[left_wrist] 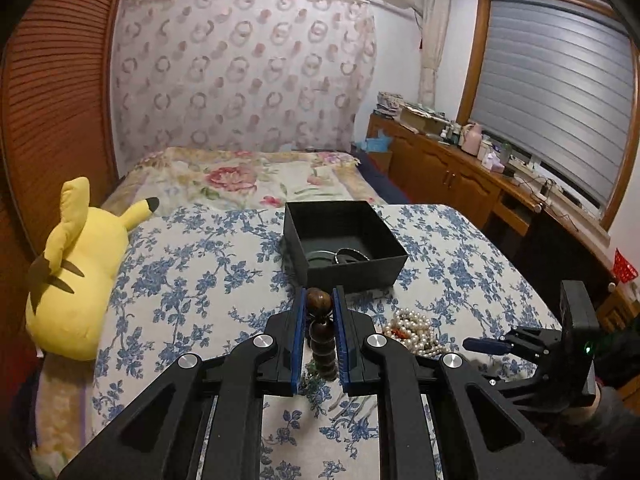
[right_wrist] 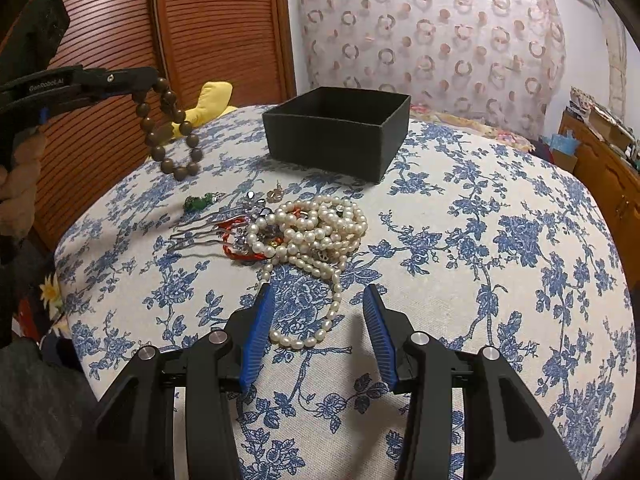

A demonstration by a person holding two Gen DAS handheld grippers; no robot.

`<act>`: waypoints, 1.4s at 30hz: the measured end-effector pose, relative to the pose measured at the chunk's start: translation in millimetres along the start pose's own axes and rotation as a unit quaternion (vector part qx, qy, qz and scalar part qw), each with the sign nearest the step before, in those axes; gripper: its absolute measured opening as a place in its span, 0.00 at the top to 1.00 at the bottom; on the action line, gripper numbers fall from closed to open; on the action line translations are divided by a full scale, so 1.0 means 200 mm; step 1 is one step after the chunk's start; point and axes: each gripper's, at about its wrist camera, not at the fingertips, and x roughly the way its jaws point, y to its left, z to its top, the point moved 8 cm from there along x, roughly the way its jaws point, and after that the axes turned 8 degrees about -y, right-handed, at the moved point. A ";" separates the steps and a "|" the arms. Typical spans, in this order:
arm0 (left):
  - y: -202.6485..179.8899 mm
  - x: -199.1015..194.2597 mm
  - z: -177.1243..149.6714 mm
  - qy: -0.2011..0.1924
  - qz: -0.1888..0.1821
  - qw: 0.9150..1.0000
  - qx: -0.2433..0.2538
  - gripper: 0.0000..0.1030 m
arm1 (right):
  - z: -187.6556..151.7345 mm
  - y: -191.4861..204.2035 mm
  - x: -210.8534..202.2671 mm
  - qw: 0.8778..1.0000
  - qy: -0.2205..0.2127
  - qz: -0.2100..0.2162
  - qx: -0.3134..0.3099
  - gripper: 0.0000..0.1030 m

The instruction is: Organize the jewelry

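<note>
My left gripper (left_wrist: 320,304) is shut on a brown wooden bead bracelet (left_wrist: 320,336) and holds it in the air, just short of the black box (left_wrist: 352,266). In the right wrist view the bracelet (right_wrist: 170,132) hangs from the left gripper (right_wrist: 154,80) at the upper left, left of the box (right_wrist: 332,136). The box holds some dark round items (left_wrist: 340,258). My right gripper (right_wrist: 318,308) is open over the end of a pearl necklace (right_wrist: 316,236), which lies in a pile with red cord, hairpins and a green trinket (right_wrist: 196,202).
Everything lies on a blue floral cloth (right_wrist: 500,280) over a bed. A yellow plush toy (left_wrist: 76,272) lies at the left edge. Wooden cabinets (left_wrist: 460,176) with clutter stand along the right under a window. Louvred wooden doors (right_wrist: 224,24) are to the left.
</note>
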 end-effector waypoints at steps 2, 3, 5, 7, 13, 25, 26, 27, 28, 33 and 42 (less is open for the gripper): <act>0.00 0.00 -0.01 0.001 0.001 1.000 -0.001 0.88 | 0.01 0.01 0.01 1.000 0.001 0.000 -0.005 0.53; 0.01 0.00 -0.02 0.001 0.002 1.000 0.000 0.88 | 0.01 0.03 0.01 1.000 0.003 0.008 -0.003 0.53; 0.01 0.01 -0.03 0.002 0.003 1.000 0.000 0.88 | 0.01 0.06 0.02 1.000 0.007 0.020 -0.004 0.56; 0.01 0.01 -0.05 0.004 0.002 1.000 -0.002 0.88 | 0.01 0.11 0.03 0.999 0.014 0.030 -0.017 0.60; 0.01 0.01 -0.06 0.005 0.001 1.000 -0.002 0.88 | -0.01 0.18 0.09 0.997 0.040 0.020 -0.061 0.74; -0.01 0.02 -0.06 0.001 -0.002 1.000 -0.003 0.88 | 0.00 0.07 -0.01 0.998 0.028 0.017 -0.046 0.94; -0.01 0.02 -0.05 0.000 -0.004 1.000 -0.002 0.88 | 0.02 0.06 -0.02 0.999 0.022 0.014 -0.043 0.94; -0.02 0.03 -0.04 -0.001 -0.005 1.000 -0.002 0.88 | 0.05 0.04 -0.04 0.999 0.014 0.011 -0.041 0.94; -0.03 0.03 -0.03 -0.003 -0.006 1.000 0.000 0.88 | 0.08 0.03 -0.06 0.999 0.007 0.009 -0.040 0.94; -0.07 0.04 0.05 -0.014 -0.010 1.000 0.008 0.88 | 0.25 -0.01 -0.16 0.999 -0.036 0.001 -0.041 0.94; -0.11 0.07 0.18 -0.028 -0.018 0.999 0.016 0.88 | 0.53 -0.04 -0.27 0.994 -0.091 -0.012 -0.063 0.94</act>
